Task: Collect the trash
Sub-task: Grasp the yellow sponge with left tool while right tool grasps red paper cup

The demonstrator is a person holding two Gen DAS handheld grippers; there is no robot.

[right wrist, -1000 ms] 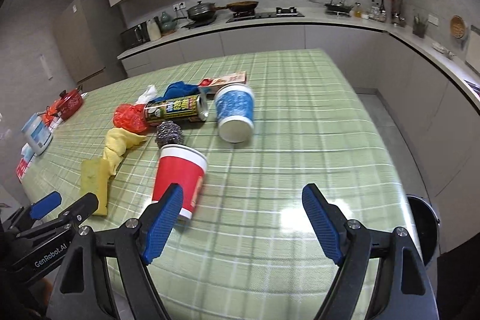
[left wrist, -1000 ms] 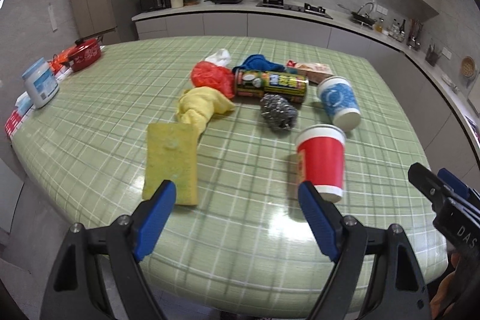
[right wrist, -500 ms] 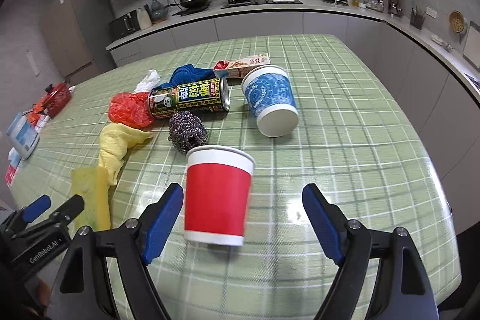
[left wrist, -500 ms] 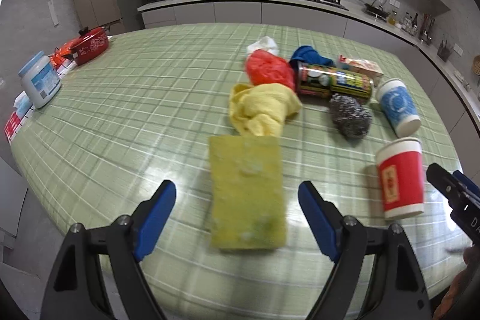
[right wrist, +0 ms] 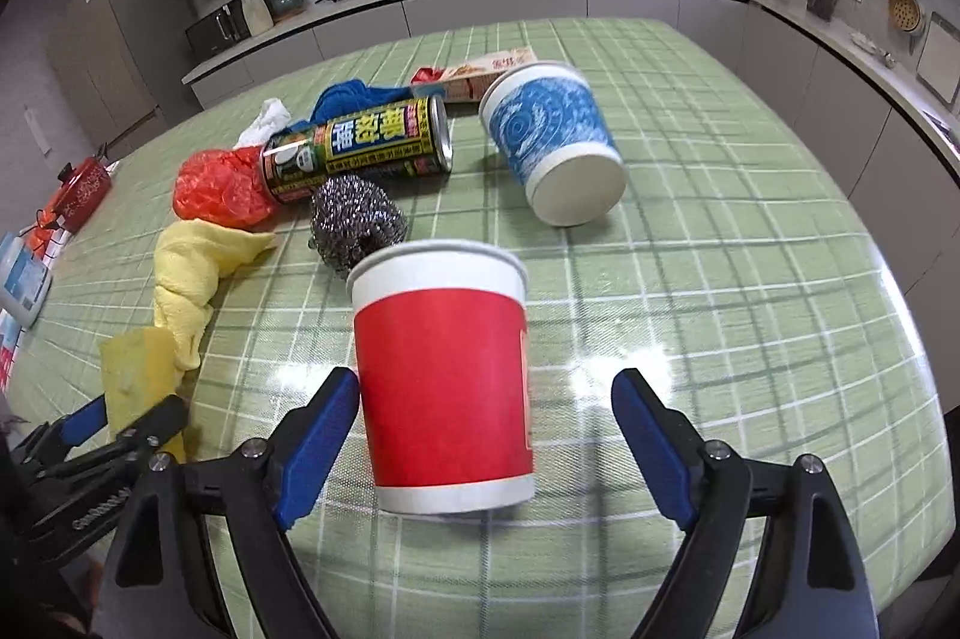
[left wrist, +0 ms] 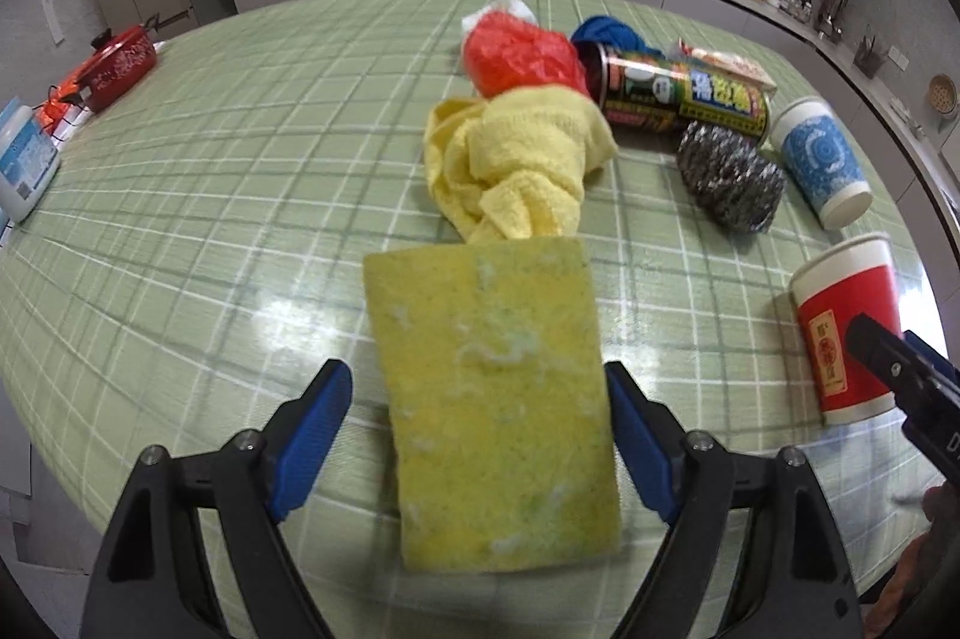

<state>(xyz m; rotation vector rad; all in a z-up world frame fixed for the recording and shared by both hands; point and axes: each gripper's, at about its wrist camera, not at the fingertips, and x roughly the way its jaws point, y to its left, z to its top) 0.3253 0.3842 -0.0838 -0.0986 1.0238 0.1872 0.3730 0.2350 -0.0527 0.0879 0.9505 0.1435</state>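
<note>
A flat yellow sponge lies on the green checked table, right between the blue fingers of my left gripper. That gripper is open and the pads do not press on the sponge. A red paper cup stands on the table between the fingers of my right gripper. Its jaws are opening; the left pad is close against the cup's side and the right pad stands well apart. Each gripper shows at the edge of the other's view: right gripper, left gripper.
Beyond the sponge lie a yellow cloth, a red plastic bag, a blue cloth, a printed can on its side, a steel scourer, a tipped blue cup and a snack packet. A red pot and a white tub sit far left.
Both grippers have come forward and down. The sponge now lies between the left fingers and the red cup between the right fingers. The right jaws stand slightly wider.
</note>
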